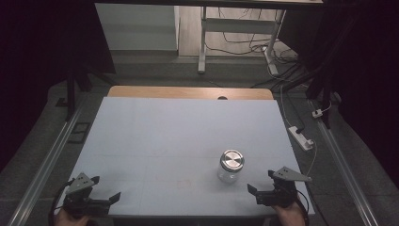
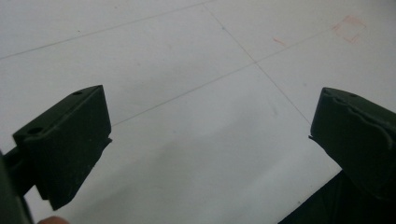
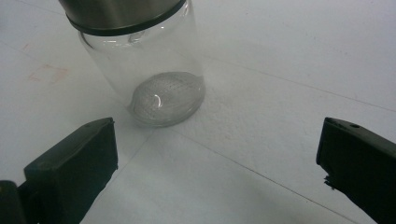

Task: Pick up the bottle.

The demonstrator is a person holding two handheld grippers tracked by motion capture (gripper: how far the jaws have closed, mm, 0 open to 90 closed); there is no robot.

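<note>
On the white table [image 1: 155,141], lidded glass jar [image 1: 230,165] near right tool [image 1: 266,183], both tools wide open, empty

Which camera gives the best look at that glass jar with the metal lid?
The right gripper view: the jar sits close, its clear wall and base plain. The high view shows it whole but small, lid on, near the right hand-held gripper. The left gripper view faces bare table.

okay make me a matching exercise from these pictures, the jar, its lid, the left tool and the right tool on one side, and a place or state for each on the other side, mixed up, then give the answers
Column one:
1. glass jar
2. lid
3. left tool
4. right tool

Column two:
A. silver metal, closing the top
B. open, beside the jar
C. clear, standing upright on the table
D. open, over bare table

Pairs: 1-C, 2-A, 3-D, 4-B
</note>
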